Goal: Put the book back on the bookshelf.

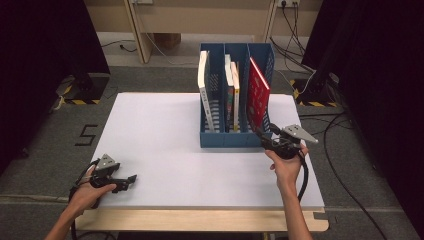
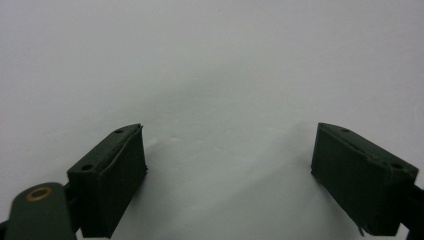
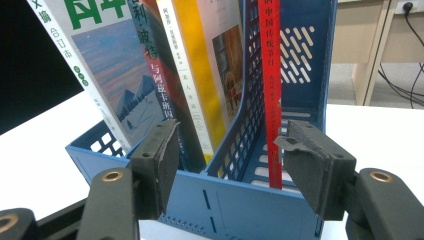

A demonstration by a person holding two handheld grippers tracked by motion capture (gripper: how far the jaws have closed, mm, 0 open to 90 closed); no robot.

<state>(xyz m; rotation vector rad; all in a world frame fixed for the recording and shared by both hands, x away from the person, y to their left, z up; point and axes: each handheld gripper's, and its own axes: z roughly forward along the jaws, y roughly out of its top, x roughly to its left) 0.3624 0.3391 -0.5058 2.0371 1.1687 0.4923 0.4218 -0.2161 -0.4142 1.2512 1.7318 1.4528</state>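
Observation:
A blue three-slot file rack (image 1: 225, 139) stands on the white table top (image 1: 155, 135), right of the middle. A white book (image 1: 203, 90) leans in its left slot, two thin books (image 1: 231, 95) stand in the middle slot, and a red book (image 1: 258, 92) is in the right one. My right gripper (image 1: 265, 134) is at the rack's front right corner. Its jaws are open around the red book's spine (image 3: 269, 100), which stands close to the right pad (image 3: 310, 160) with a wide gap to the left one. My left gripper (image 1: 131, 181) rests open near the front left, over bare white surface (image 2: 215, 75).
The table's wooden front edge (image 1: 200, 220) runs below the white top. Cables (image 1: 345, 165) lie on the floor to the right, and a taped "5" (image 1: 86, 135) marks the floor at the left. Black curtains hang on both sides, with wooden furniture (image 1: 140, 30) behind.

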